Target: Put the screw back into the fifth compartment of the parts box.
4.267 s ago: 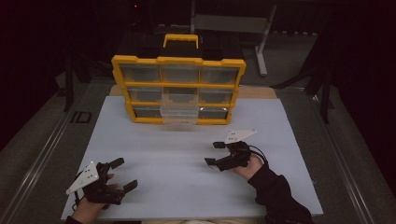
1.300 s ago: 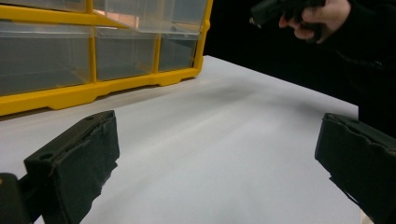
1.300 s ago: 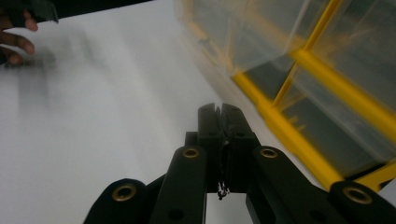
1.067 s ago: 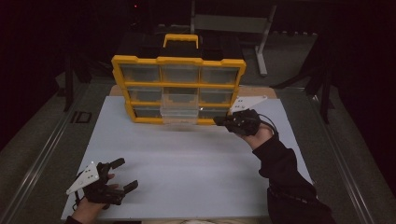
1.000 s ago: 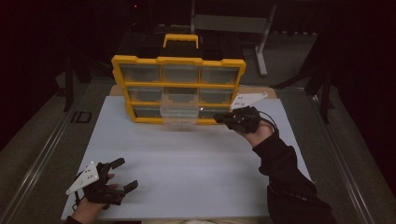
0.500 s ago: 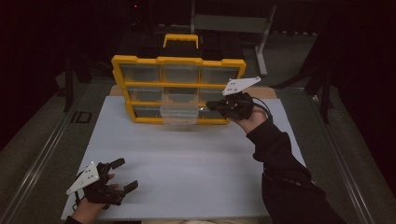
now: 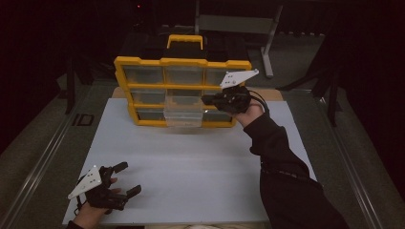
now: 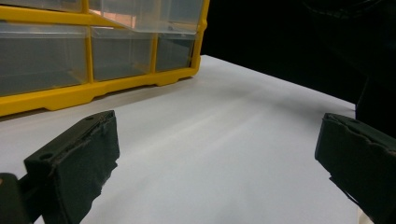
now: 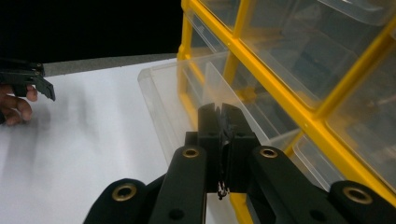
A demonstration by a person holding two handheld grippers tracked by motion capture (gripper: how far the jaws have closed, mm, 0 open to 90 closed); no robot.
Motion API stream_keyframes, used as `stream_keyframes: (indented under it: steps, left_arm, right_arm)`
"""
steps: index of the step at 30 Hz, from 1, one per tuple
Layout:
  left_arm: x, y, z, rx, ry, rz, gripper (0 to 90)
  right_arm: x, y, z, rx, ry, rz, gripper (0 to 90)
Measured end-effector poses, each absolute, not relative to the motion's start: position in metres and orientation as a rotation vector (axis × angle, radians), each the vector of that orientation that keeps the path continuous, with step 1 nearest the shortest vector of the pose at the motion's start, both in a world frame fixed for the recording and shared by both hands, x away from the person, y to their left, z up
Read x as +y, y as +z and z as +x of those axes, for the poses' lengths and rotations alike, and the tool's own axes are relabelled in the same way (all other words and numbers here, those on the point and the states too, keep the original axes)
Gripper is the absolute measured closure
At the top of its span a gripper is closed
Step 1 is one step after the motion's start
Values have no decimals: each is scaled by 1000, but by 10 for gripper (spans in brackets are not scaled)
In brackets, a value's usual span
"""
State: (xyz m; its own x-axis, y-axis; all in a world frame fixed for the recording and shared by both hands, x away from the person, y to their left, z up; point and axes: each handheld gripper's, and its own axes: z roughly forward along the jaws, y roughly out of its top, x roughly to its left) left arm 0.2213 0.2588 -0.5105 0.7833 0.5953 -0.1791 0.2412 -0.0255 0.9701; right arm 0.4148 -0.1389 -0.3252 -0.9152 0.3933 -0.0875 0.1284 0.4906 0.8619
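Observation:
A yellow organizer [image 7: 181,62] with clear drawers stands at the back of the white table top [image 7: 191,162]. Its bottom middle drawer [image 7: 183,115] is pulled out, and the part I can see looks empty [image 9: 163,93]. My right gripper [image 7: 205,99] hovers in front of the organizer's right column, pointing left, just above and right of the open drawer. Its jaws are pressed together [image 9: 219,109], and I cannot make out anything between them. My left gripper [image 7: 130,177] rests near the table's front left corner, jaws wide apart [image 8: 219,154] with nothing in them.
The organizer's yellow base [image 8: 93,88] lies ahead in the left gripper view. A black handle with a yellow grip [image 7: 185,40] tops the organizer. Metal rails [image 7: 43,157] run along both sides of the table. A dark sleeve [image 7: 282,171] reaches across the right part.
The right gripper has risen and shifted left along the organizer's front, from the bottom right drawer to the middle row. The left gripper has stayed put.

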Motion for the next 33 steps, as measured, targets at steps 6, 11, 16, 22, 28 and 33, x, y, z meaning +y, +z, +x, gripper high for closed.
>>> stream_keyframes:
  steps: [6, 11, 16, 22, 28, 33]
  left_arm:
    - [259, -511, 221, 680, 319, 1610, 5]
    - [259, -511, 221, 680, 319, 1610, 5]
    - [259, -511, 221, 680, 317, 1612, 5]
    - [260, -511, 221, 680, 318, 1612, 5]
    - [260, -511, 221, 679, 319, 1613, 5]
    - [260, -511, 221, 679, 318, 1613, 5]
  right_arm:
    - [-129, -331, 422, 2487, 1390, 431, 877]
    - [-120, -334, 426, 2497, 1395, 423, 877]
    - [-114, -335, 428, 2509, 1390, 420, 876]
    - [-99, -342, 436, 2561, 1324, 459, 876]
    - [-92, -348, 439, 2596, 1291, 471, 875]
    - [-90, -351, 439, 2603, 1262, 471, 875]
